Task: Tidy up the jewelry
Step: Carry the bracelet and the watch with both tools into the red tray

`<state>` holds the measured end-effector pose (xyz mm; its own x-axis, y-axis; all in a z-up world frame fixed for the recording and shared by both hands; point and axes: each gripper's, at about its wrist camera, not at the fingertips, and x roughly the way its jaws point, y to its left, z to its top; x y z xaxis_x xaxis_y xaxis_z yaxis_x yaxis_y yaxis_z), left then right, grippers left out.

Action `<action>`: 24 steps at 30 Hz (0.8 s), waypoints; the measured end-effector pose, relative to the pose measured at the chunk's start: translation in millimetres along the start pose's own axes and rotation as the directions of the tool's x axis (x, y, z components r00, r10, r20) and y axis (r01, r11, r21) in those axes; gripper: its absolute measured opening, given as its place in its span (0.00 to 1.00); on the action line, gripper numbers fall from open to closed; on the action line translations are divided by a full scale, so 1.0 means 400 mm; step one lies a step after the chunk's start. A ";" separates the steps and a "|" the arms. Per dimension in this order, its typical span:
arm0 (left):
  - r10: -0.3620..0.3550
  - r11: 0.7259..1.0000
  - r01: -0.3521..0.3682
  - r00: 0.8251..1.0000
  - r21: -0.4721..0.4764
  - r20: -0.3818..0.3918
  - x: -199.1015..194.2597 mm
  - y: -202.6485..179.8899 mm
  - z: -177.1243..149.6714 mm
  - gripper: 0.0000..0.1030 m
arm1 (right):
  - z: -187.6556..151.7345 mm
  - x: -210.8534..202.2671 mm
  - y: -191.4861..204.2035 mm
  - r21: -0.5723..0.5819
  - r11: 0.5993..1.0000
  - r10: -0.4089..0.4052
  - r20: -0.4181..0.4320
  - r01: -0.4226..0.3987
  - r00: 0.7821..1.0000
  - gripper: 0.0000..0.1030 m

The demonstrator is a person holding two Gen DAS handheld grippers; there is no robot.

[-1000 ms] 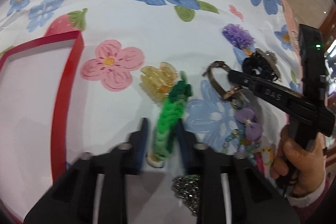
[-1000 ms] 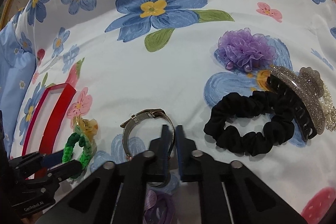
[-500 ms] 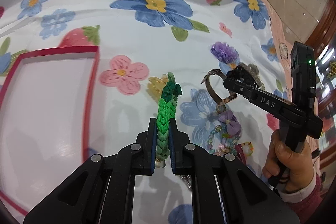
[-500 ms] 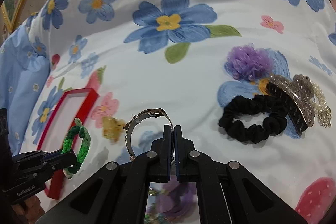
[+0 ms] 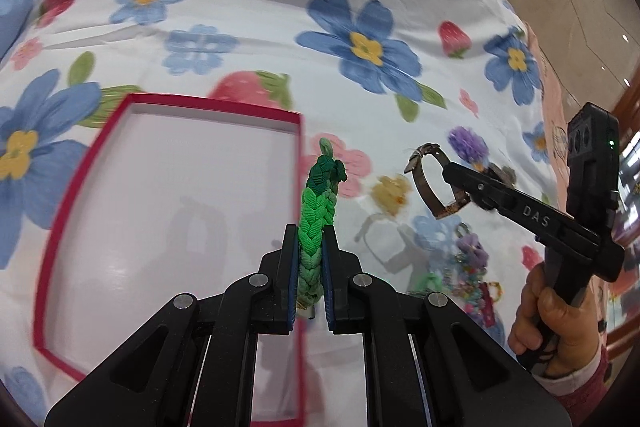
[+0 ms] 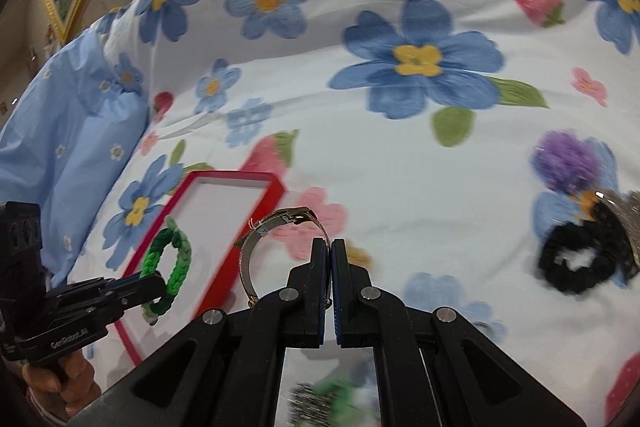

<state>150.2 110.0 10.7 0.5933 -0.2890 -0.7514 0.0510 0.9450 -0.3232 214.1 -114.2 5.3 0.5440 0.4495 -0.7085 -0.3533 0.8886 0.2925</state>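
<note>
My left gripper [image 5: 311, 239] is shut on a green braided bracelet [image 5: 318, 203], held in the air at the right edge of a red-rimmed white tray [image 5: 298, 155]. The same bracelet [image 6: 170, 263] hangs over the tray [image 6: 276, 187] in the right wrist view, with the left gripper [image 6: 160, 281] below it. My right gripper [image 6: 330, 247] is shut on a metal mesh watch band [image 6: 272, 227], lifted above the floral cloth near the tray's right rim. From the left wrist view the band [image 5: 430, 183] sticks out of the right gripper [image 5: 450, 171].
A floral bedspread [image 5: 200, 39] covers the surface. On it lie a purple ruffle scrunchie [image 6: 568, 159], a black scrunchie [image 6: 580, 259], a glitter claw clip [image 6: 624, 219], a yellow clip [image 5: 390, 193] and a heap of beaded pieces [image 5: 472, 267]. A blue pillow [image 6: 60, 131] lies at the left.
Both grippers rose off the cloth and moved left toward the tray, the left one lifting the green bracelet, the right one lifting the watch band. The tray now fills more of the left wrist view.
</note>
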 end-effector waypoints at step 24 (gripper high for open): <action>0.065 0.979 -0.077 0.995 -0.190 -0.070 0.101 0.310 0.095 0.09 | 0.069 0.309 0.258 -0.146 0.985 0.070 -0.152 -0.093 0.986 0.02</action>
<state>211.0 221.2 -37.9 0.5378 -0.2367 -0.8092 -0.1484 0.9182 -0.3672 266.1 35.4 -34.4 0.3954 0.4919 -0.7757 -0.5093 0.8202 0.2605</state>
